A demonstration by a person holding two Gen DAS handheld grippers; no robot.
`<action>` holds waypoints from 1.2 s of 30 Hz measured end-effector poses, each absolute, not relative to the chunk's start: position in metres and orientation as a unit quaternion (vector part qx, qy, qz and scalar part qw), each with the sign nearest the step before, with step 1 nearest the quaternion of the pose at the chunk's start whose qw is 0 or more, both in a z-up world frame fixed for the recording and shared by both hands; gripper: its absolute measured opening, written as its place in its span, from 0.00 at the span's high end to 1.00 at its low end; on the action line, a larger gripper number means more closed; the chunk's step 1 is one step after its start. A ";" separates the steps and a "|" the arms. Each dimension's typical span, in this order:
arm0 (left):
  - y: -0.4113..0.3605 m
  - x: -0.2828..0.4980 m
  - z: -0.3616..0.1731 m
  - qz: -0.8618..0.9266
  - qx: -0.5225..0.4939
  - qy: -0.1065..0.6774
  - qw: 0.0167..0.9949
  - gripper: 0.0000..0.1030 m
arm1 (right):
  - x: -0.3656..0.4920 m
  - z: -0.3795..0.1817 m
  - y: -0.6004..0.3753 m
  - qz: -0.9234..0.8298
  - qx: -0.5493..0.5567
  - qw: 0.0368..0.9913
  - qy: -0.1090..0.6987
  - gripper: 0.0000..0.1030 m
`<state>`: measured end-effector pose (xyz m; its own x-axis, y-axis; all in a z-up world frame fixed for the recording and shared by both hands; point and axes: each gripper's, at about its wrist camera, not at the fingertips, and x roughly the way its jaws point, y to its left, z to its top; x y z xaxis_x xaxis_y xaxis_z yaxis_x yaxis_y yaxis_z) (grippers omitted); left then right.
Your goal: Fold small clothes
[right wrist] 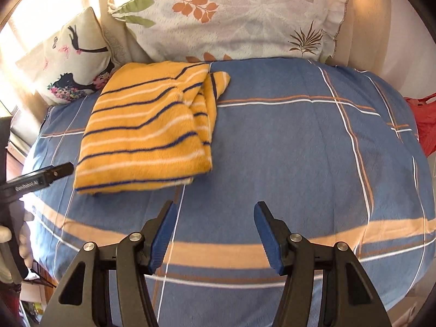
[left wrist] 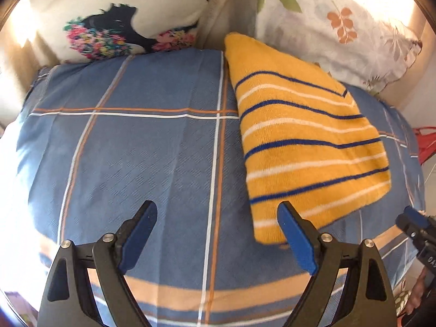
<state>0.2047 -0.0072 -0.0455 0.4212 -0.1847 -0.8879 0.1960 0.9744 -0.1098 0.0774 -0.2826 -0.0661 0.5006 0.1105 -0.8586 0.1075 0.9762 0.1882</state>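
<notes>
Underneath everything lies a blue plaid bedspread (right wrist: 286,141) with white and orange check lines and a broad peach band near its six o'clock edge, mounded over a bed. At twelve o'clock in the right wrist view a leaf-print pillow (right wrist: 239,21) leans against a beige wall; at ten o'clock stands a cream cushion (right wrist: 73,60) printed with a dark figure and flowers, sunlit from the window side. Something red (right wrist: 422,125) shows past the bed at three o'clock.

A yellow striped garment (right wrist: 147,133), folded into a compact stack, rests on the bedspread at about ten o'clock, its far corner touching the pillow. The left gripper (left wrist: 218,234) hovers with its jaws wide apart, nothing between them, just beside the garment's near edge. The right gripper (right wrist: 215,234) likewise stands parted and empty above bare bedspread.
</notes>
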 end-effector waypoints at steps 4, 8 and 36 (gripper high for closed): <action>-0.001 0.167 -0.023 -0.100 0.008 0.479 0.872 0.13 | 0.062 -0.071 -0.280 0.011 0.114 0.852 0.510 0.39; 0.001 0.121 0.011 -0.070 0.025 0.396 0.915 0.13 | 0.052 -0.072 -0.271 0.019 0.104 0.850 0.516 0.39; -0.021 0.082 -0.007 -0.044 0.052 0.460 0.885 0.00 | 0.026 -0.092 -0.225 -0.029 0.035 0.830 0.556 0.37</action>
